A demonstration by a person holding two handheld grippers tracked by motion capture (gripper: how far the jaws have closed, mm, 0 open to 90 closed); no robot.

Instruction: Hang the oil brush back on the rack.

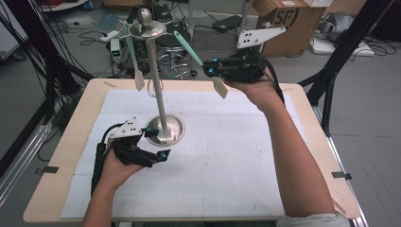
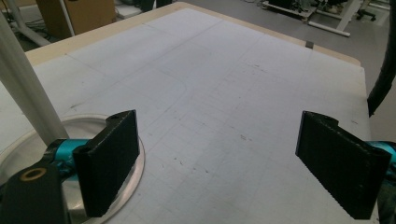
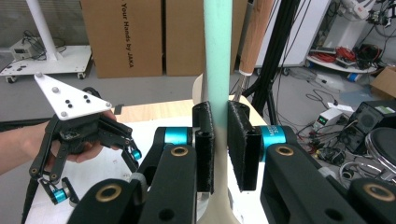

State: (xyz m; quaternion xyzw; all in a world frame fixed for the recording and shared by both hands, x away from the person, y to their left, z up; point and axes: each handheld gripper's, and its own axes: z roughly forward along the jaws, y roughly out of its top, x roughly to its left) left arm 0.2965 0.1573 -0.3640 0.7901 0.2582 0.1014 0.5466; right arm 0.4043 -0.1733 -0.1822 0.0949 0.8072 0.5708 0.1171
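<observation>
right gripper (image 1: 206,68): jaws clamped on mint-handled spatula (image 1: 189,49) | left gripper (image 1: 157,144): jaws wide apart, one beside stand base (image 1: 176,124)

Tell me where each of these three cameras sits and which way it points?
High view: above the person's side, looking forward and down on the wooden table; both forearms enter from below.
Left gripper view: rides the left hand-held gripper, looking across the table between open jaws.
Right gripper view: rides the right hand-held gripper, jaws clamping the mint-handled spatula.
Shared: high and left views show the shiny steel stand base.
</observation>
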